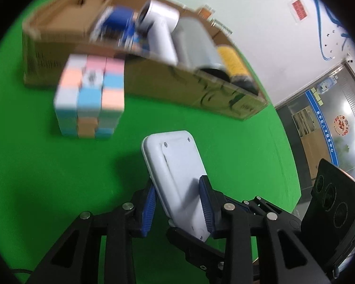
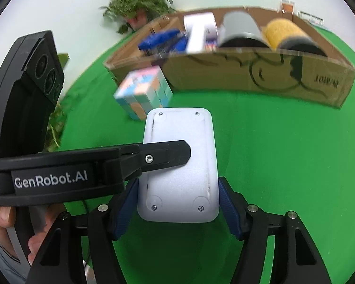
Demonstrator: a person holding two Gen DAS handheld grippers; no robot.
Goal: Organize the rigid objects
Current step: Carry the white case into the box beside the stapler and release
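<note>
**Two grippers on one white device**

Two grippers meet at the white device, held above the green surface at lower centre of both views. The right gripper has its blue pads along the device's long edges; whether both press cannot be told. The left gripper is clamped across the device's flat faces. A hand shows at lower left of the right view. Beyond, at centre left, a pastel cube sits on the surface just before the cardboard box, which holds a blue item, a white appliance, a grey cylinder and a yellow roll
</note>
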